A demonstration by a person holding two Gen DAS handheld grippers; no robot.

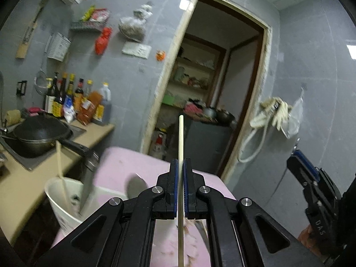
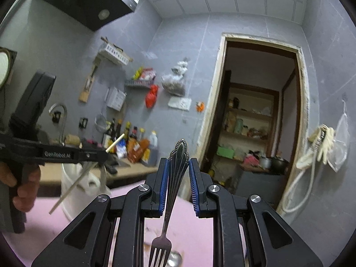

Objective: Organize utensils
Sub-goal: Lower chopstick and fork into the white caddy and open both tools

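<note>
In the left wrist view my left gripper (image 1: 180,165) is shut on a pale wooden chopstick (image 1: 181,138) that stands upright between the pads. Below and to its left a white cup (image 1: 57,202) holds another chopstick (image 1: 59,162), a dark-handled knife (image 1: 87,178) and a spoon (image 1: 135,187). In the right wrist view my right gripper (image 2: 178,162) is shut on a metal fork (image 2: 176,173), ornate handle pointing away, tines toward the camera. The left gripper (image 2: 104,155) with its chopstick (image 2: 73,184) hovers over the white cup (image 2: 73,191) at the left. The right gripper (image 1: 294,159) shows at the right edge.
A pink table (image 1: 120,164) lies under both grippers. A counter (image 1: 26,182) at the left carries a black wok (image 1: 37,133) and several sauce bottles (image 1: 77,100). An open doorway (image 1: 211,89) leads to shelves. A spoon bowl (image 2: 175,258) lies on the pink table (image 2: 193,222).
</note>
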